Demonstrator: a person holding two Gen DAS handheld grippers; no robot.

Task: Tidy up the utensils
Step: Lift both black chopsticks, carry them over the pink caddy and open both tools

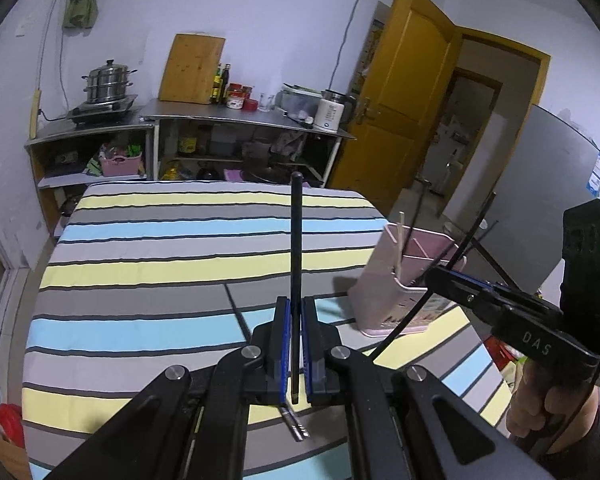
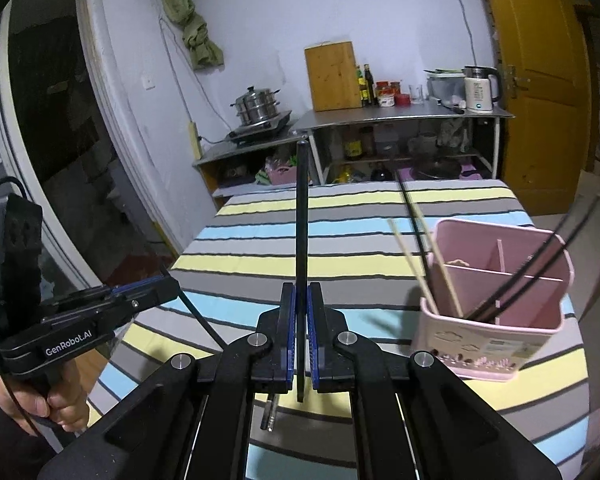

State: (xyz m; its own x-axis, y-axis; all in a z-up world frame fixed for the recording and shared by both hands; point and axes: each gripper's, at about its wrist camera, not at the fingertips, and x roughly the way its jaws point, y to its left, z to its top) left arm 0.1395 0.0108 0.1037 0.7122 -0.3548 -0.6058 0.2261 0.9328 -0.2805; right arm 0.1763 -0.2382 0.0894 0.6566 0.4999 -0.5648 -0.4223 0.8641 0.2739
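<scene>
Chopsticks: 1 black (image 1: 296, 264) clamped in left jaws, 1 black (image 2: 301, 248) in right, 4 in holder (image 2: 496, 320).

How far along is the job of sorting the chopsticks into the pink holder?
Done: the pink holder already holds light wooden chopsticks and black ones. In hand: the left gripper and right gripper each clamp a black chopstick. Left: placing both, plus one metal-tipped stick lying on the striped cloth.
</scene>
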